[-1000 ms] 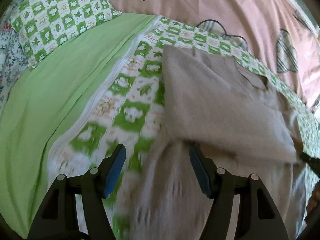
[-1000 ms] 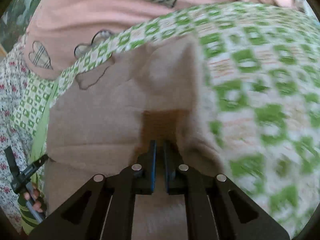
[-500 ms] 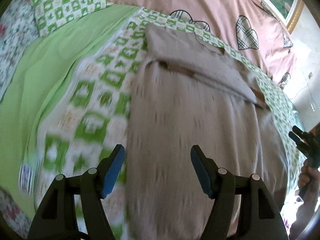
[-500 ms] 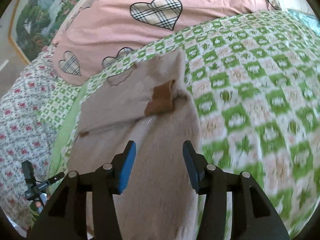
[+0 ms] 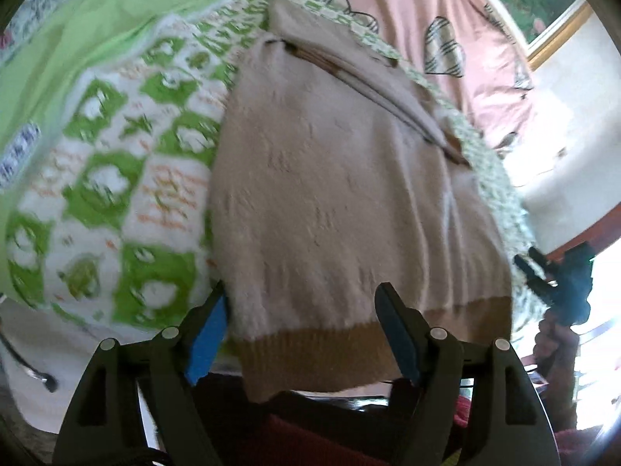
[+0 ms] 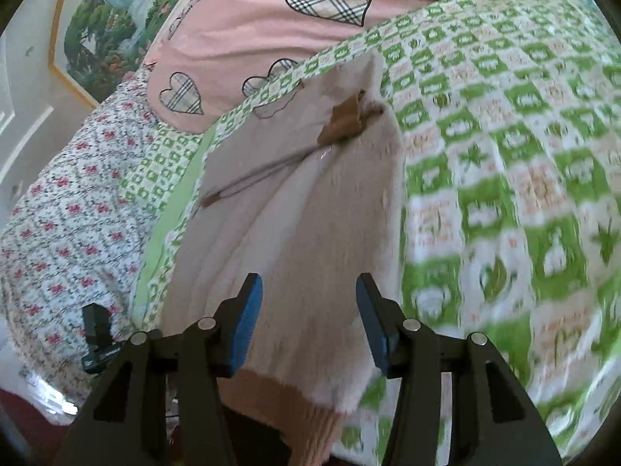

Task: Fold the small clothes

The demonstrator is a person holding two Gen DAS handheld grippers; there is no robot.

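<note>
On the bed, a beige knitted sweater with a brown ribbed hem (image 5: 349, 194) lies spread over a green-and-white checked quilt (image 5: 128, 178), its hem hanging at the near edge of the bed and its upper part folded across the far end. Farthest left in the left wrist view runs a plain light-green sheet (image 5: 77, 50), with the quilt beside it and the sweater to the right of that. The left gripper (image 5: 302, 334) hovers at the hem with its blue-padded jaws spread wide, one on each side of the sweater's near left corner, gripping nothing. Further right a pink cover with plaid hearts (image 5: 438, 11) lies behind the sweater, and at the far right edge the person's other hand holds the second tool. From the right wrist view, a white floral-print fabric (image 6: 66, 233) covers the left side, then comes the sweater (image 6: 310, 233), with a small brown folded piece (image 6: 345, 120) at its far end. The right gripper (image 6: 308, 318) sits over the hem near the sweater's right edge, jaws released and wide apart, holding nothing. To its right stretches the checked quilt (image 6: 504, 163), blurred.
</note>
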